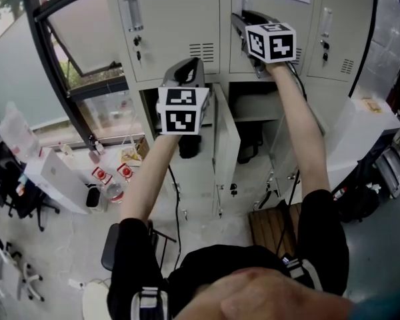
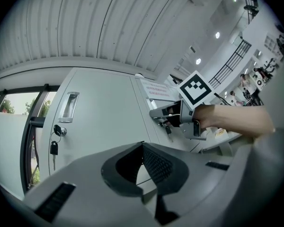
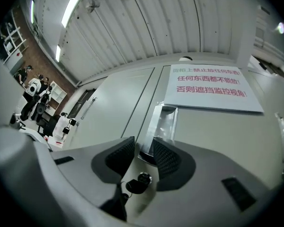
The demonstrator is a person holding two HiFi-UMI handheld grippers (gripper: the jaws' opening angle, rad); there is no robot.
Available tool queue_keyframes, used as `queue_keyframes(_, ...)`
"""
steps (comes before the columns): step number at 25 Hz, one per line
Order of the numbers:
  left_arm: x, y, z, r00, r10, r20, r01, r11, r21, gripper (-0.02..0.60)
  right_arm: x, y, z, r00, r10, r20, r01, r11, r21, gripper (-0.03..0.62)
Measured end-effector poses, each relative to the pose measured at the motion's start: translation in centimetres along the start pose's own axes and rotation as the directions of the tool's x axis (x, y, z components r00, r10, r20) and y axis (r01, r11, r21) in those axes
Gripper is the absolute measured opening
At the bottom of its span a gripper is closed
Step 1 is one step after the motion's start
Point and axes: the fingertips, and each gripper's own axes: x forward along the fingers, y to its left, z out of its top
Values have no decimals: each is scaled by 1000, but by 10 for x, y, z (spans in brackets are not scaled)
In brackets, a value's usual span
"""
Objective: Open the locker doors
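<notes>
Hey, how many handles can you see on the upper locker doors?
3: left door's handle, middle door's handle just ahead of the right claw, right door's handle. Others may be hidden.

A workplace locker area, seemingly in an office or lab, was shown. A bank of grey metal lockers (image 1: 173, 25) with keys (image 2: 53, 148) left in the locks was seen beside a large window (image 1: 87, 39). A printed notice (image 3: 208, 86) was posted on one door, and wheeled chairs (image 1: 28, 202) and ceiling strip lights (image 3: 75, 4) were visible.
</notes>
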Motion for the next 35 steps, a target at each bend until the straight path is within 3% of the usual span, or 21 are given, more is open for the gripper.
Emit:
queue_keyframes(4,1,2,-2,1000,2,0,-2,1000,0,9,1,1,0,1000,10,7,-10,1000,13,127)
queue_keyframes(8,3,1,-4,1000,2,-1,-2,1000,-6,11,-2,0,1,996,85,37,-88,990,107,127)
queue_keyframes(14,1,-4,-5,1000,-2,-10,2,1000,-12,11,-10,4,3,991,126,40,-128,990,58,127)
queue_keyframes(18,-3,-11,-3,1000,-3,-14,3,1000,-14,11,-20,6,4,985,167,51,-171,982,86,127)
queue_keyframes(25,-8,-37,2,999,-42,-17,41,999,-23,11,-59,7,22,958,241,156,-263,954,142,127)
queue_keyframes(35,-12,-100,32,994,-107,-13,107,994,0,11,-123,2,39,928,300,221,-338,928,158,127)
